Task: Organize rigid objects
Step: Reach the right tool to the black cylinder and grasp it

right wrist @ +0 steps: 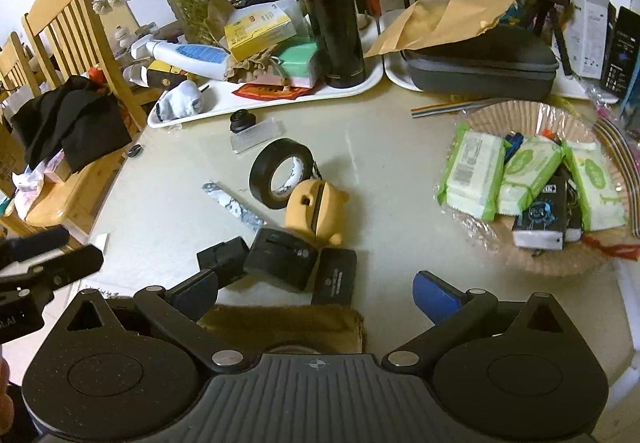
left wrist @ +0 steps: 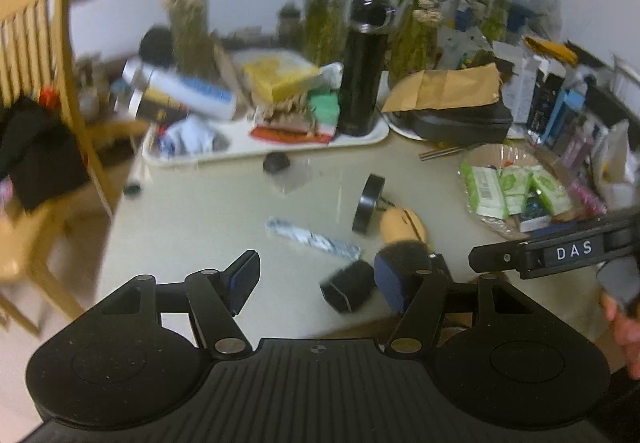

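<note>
1. Two grippers hang over a crowded worktop (right wrist: 380,147). The left gripper (left wrist: 316,275) stands about half spread with nothing between its pads, and the right gripper (right wrist: 320,293) is wide and empty too.
2. The rigid things to sort lie loose in the middle of the worktop: a roll of black tape (right wrist: 282,173) leaning on a yellow bear-shaped case (right wrist: 314,213), and three small black boxes (right wrist: 280,259) in a cluster just in front of the right gripper.
3. The step in hand looks like a first pick from that cluster. The left gripper's right-hand pad sits just beside one black box (left wrist: 348,285), so I would centre that box between the pads before closing.
4. Taking the outermost box first seems wise, since the boxes touch and a sideways nudge could push the others along.
5. A thin foil strip (right wrist: 234,205) lies close by and is best left out of the grip.
6. The paper-lined basket (right wrist: 520,111) at the right holds green tissue packs (right wrist: 472,171) and a dark packet.
7. The white tray (right wrist: 192,119) at the back carries a black flask (right wrist: 332,11), a yellow carton, a lotion bottle and papers.
8. A second tray bears a grey zip case (right wrist: 480,63) under a brown envelope.
</note>
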Demonstrator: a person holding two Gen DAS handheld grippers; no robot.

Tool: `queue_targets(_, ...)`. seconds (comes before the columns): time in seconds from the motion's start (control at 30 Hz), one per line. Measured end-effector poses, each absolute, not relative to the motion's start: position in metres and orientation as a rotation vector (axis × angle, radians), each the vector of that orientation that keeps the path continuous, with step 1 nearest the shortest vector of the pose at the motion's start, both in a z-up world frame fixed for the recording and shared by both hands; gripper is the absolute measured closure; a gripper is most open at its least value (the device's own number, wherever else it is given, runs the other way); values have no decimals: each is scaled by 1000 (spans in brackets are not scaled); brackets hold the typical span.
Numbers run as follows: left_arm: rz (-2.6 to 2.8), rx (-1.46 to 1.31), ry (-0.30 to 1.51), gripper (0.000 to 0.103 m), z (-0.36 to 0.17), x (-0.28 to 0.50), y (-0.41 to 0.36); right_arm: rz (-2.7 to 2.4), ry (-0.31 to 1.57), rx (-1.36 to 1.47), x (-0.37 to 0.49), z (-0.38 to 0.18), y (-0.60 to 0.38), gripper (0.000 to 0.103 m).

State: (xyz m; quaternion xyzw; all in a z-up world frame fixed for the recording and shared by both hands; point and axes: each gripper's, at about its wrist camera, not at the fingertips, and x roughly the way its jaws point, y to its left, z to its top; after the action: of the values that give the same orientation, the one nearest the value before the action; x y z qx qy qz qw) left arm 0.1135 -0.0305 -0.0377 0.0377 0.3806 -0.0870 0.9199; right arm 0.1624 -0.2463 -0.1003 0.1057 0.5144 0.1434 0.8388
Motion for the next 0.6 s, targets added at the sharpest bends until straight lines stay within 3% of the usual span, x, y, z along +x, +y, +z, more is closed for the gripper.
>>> queue_targets(0.23,-216,167,784,41,-44,136,-41,307,1073,179,178,-101,-243,0)
queue_targets(0.6,-228,80,861,41,-66,155,-19,305,1084,140,197,-109,-239,0)
